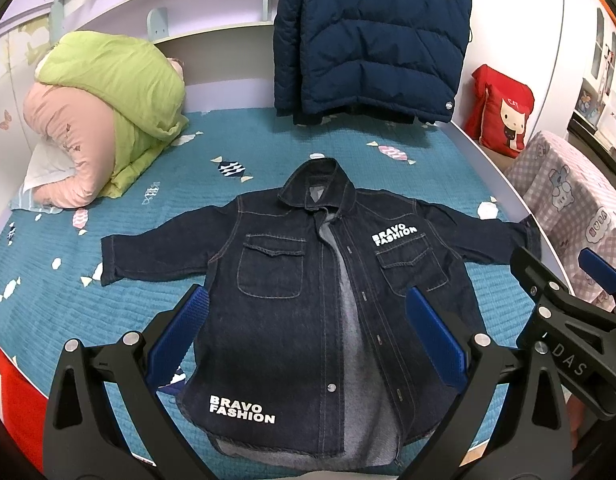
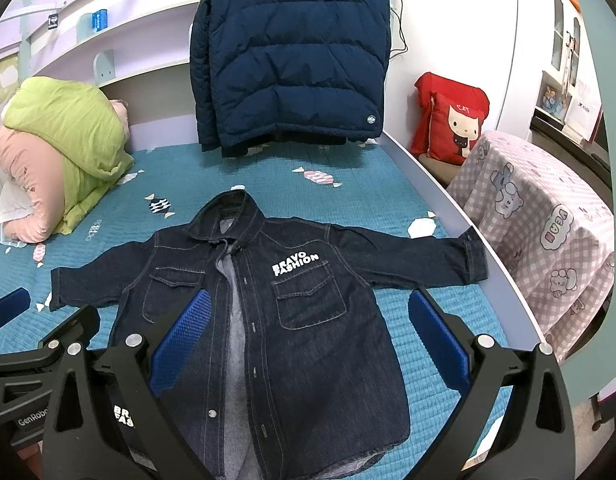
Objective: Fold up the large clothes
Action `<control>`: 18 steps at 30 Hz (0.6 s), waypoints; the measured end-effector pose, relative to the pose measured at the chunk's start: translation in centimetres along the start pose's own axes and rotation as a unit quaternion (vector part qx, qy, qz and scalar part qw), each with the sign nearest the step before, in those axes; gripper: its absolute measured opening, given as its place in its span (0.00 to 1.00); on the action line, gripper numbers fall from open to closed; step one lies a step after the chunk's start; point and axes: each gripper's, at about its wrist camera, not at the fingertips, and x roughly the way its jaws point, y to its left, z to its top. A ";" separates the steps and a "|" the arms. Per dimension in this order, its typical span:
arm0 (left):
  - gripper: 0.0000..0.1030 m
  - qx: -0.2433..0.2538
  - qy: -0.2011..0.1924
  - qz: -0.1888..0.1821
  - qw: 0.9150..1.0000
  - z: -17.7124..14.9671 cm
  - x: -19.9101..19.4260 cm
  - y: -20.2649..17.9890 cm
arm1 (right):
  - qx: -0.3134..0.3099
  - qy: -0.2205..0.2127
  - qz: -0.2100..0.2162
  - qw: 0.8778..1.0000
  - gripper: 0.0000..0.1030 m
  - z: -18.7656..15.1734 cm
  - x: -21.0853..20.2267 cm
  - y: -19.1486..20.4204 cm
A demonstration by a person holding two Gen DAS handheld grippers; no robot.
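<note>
Lying flat and face up on the bed (image 1: 88, 320), the denim jacket (image 1: 292, 312) is spread with both sleeves out to the sides, its collar toward the head of the bed and its hem at the near edge. The front hangs unbuttoned, showing a strip of grey lining down the middle. One sleeve reaches the bed's right edge, its cuff (image 2: 473, 256) just at the rail; the other lies across the teal bedspread toward the left side.

The left gripper (image 1: 308, 336) hovers above the jacket's lower half with its jaws spread wide and nothing between them. The right gripper (image 2: 308, 336) hovers beside it, over the jacket's right half, also wide open and empty. Neither appears to touch the cloth, though the height above it is hard to judge.

Folding looks not yet begun: the jacket is only laid out, so the step in hand is most likely the approach for a first grasp. The next move probably calls for each gripper to go out to a sleeve or a side edge, pinch the denim alone without catching the bedspread, and carry it over toward the open placket. The stiff, heavy fabric should hold a crease but may drag.

A blue puffer coat (image 1: 367, 40) hangs at the head of the bed, and a green and pink quilt (image 1: 104, 120) sits bundled in the far left corner.
</note>
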 end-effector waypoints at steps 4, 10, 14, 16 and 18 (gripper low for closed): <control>0.95 0.001 -0.001 -0.004 1.000 -0.2 0.0 0.0 | 0.003 0.003 0.001 1.000 0.93 0.0 0.1 -0.1; 0.95 0.001 -0.002 -0.008 1.000 -0.4 0.0 0.2 | 0.001 0.005 0.000 1.000 0.93 0.0 0.1 0.0; 0.95 0.001 -0.002 -0.007 1.000 -0.4 0.0 0.1 | 0.001 0.005 0.000 1.000 0.93 -0.1 0.1 0.1; 0.95 0.001 -0.002 -0.008 1.000 -0.4 0.0 0.1 | 0.001 0.005 -0.001 1.000 0.93 0.0 0.1 0.1; 0.95 0.000 -0.001 -0.011 1.000 -0.5 0.1 0.1 | 0.000 0.005 -0.002 1.000 0.93 -0.1 0.1 0.1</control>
